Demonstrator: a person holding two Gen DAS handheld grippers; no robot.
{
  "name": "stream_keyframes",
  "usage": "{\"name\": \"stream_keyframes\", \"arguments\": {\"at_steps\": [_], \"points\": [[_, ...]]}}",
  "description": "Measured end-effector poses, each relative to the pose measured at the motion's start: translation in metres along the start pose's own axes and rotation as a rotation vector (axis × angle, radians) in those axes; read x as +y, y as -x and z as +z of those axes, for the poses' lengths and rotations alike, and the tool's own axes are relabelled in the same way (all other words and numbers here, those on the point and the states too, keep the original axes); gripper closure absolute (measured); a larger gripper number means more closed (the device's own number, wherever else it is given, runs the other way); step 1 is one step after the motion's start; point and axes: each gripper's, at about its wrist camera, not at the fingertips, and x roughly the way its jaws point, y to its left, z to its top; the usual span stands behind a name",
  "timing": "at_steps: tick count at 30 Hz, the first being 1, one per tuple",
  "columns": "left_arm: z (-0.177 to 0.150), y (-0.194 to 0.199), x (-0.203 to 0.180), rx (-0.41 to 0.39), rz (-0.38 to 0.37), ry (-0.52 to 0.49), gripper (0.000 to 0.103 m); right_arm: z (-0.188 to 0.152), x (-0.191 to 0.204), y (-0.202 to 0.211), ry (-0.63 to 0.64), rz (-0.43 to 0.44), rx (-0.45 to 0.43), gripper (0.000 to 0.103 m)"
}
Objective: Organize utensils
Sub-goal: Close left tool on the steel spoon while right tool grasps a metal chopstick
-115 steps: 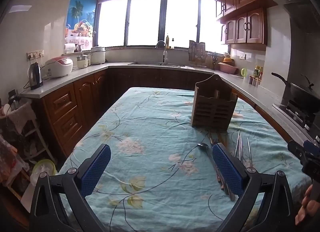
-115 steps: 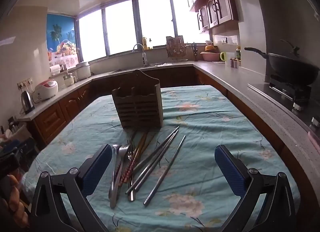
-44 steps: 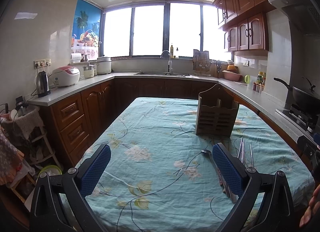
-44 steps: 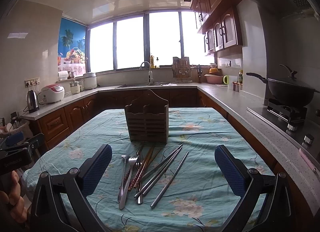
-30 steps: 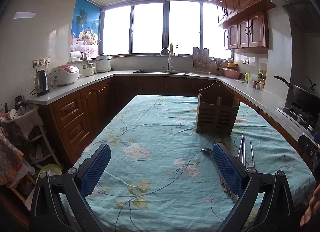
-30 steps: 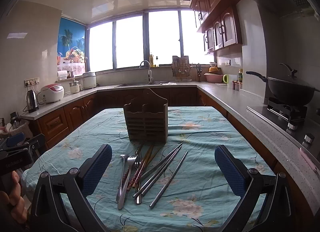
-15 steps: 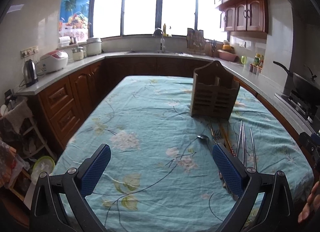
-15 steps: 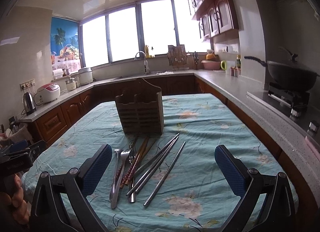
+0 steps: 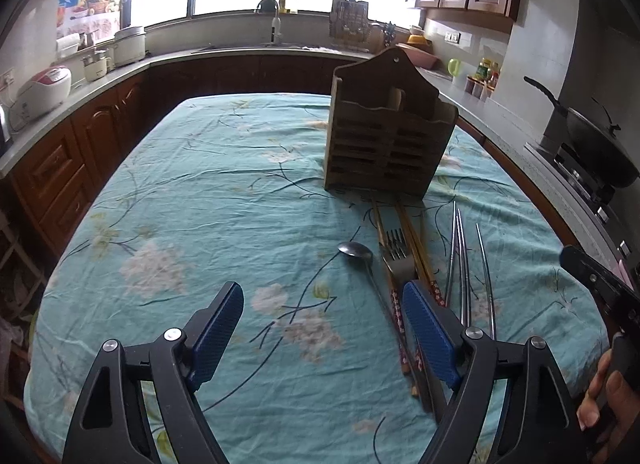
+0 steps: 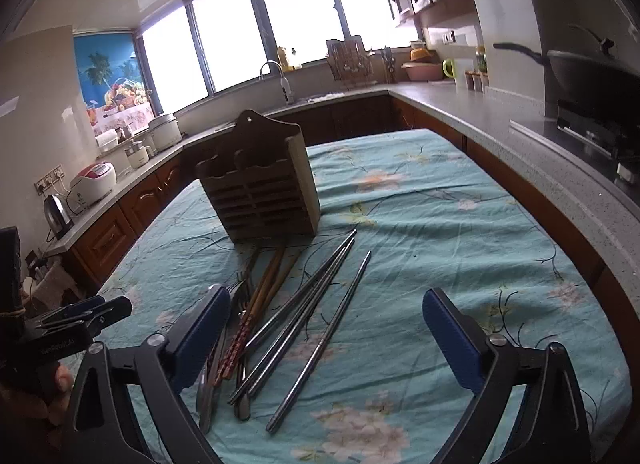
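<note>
A wooden utensil holder (image 9: 388, 136) stands upright on the teal flowered tablecloth (image 9: 224, 208); it also shows in the right wrist view (image 10: 260, 188). In front of it lie a spoon (image 9: 360, 260), a fork (image 9: 396, 256), wooden chopsticks (image 9: 416, 248) and metal chopsticks (image 9: 460, 264). The same pile shows in the right wrist view: wooden chopsticks (image 10: 268, 284), metal chopsticks (image 10: 316, 292). My left gripper (image 9: 324, 328) is open and empty, above the cloth just left of the pile. My right gripper (image 10: 328, 336) is open and empty, straddling the handle ends of the utensils.
Kitchen counters with brown cabinets (image 9: 60, 160) ring the table. A rice cooker (image 9: 40, 88) stands left, a wok on a stove (image 10: 592, 76) right, a sink tap (image 9: 276, 20) at the back. The table's near edge lies under both grippers.
Both grippers have tilted down and moved closer to the utensil pile and the holder. Both stay open and empty. The utensils have not moved.
</note>
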Motion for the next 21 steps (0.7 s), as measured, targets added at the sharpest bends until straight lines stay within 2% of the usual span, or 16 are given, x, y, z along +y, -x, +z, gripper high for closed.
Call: {"name": "stream_keyframes", "arguments": {"at_steps": [2, 7, 9, 12, 14, 16, 18, 21], "points": [[0.005, -0.011, 0.000, 0.020, -0.010, -0.006, 0.025, 0.004, -0.005, -0.015, -0.010, -0.017, 0.036, 0.014], [0.017, -0.048, 0.003, 0.098, -0.055, -0.012, 0.045, 0.012, -0.013, -0.058, -0.026, -0.030, 0.150, 0.039], [0.023, -0.063, 0.004, 0.125, -0.070, -0.005, 0.049, 0.014, -0.014, -0.074, -0.023, -0.041, 0.190, 0.051], [0.029, -0.080, 0.001, 0.145, -0.076, -0.016, 0.049, 0.015, -0.018, -0.091, -0.038, -0.037, 0.228, 0.058], [0.030, -0.094, -0.005, 0.161, -0.065, -0.031, 0.052, 0.017, -0.019, -0.100, -0.036, -0.039, 0.244, 0.059], [0.031, -0.104, -0.010, 0.179, -0.068, -0.039, 0.061, 0.016, -0.021, -0.107, -0.037, -0.041, 0.260, 0.059], [0.033, -0.119, -0.014, 0.204, -0.071, -0.039, 0.067, 0.017, -0.022, -0.114, -0.038, -0.044, 0.277, 0.062], [0.035, -0.134, -0.017, 0.223, -0.062, -0.038, 0.068, 0.018, -0.024, -0.125, -0.042, -0.043, 0.308, 0.068]]}}
